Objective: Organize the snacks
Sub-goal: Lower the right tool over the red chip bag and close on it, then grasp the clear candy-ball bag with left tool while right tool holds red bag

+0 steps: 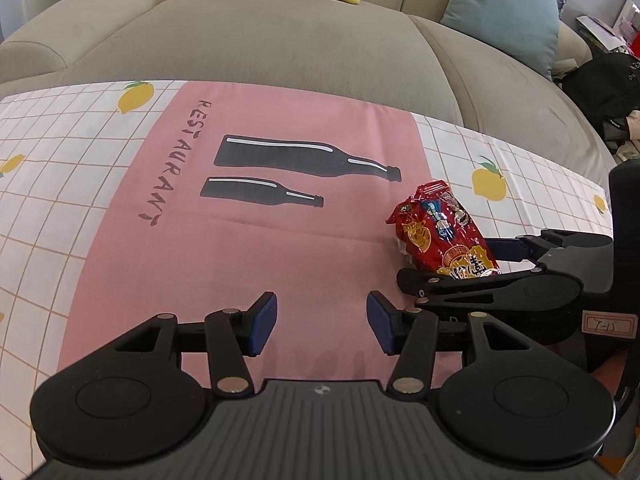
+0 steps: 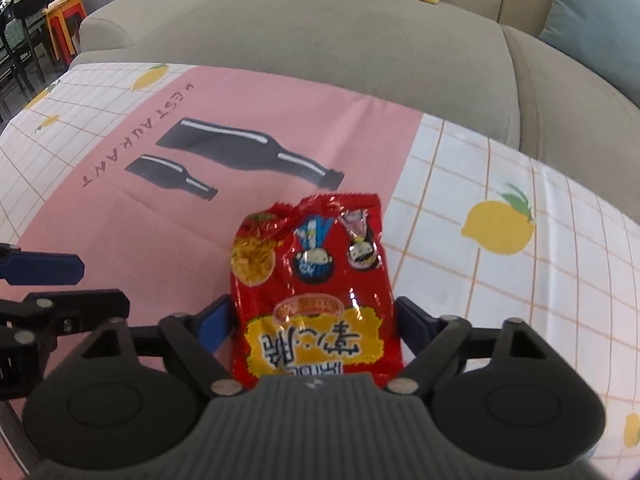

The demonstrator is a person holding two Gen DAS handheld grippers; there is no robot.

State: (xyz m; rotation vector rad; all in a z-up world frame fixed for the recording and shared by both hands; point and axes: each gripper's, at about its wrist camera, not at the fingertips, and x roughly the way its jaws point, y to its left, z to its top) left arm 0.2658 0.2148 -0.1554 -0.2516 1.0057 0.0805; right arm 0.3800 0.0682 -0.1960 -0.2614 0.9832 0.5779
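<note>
one snack in view: a red snack packet (image 2: 310, 292) lies between the jaws of the right gripper (image 2: 314, 330), its far end low over the pink panel of the tablecloth (image 2: 500, 168) on the worktop.
right jaws: fairly wide, blue pads just beside the packet's two long edges; whether they press on it or stand just clear, i cannot tell.
left jaws: the left gripper (image 1: 322, 322) stands about half open with nothing between its pads, hovering over the pink panel just beside the right one.
step in hand, as i judge it: setting the packet down or taking hold of it.
doing it well: keep the pads square to the packet's edges, squeeze lightly so the foil does not crumple, and keep the left gripper out of the way.
risk: the glossy wrapper may slip.
background: a grey sofa (image 1: 280, 40) behind the worktop.
</note>
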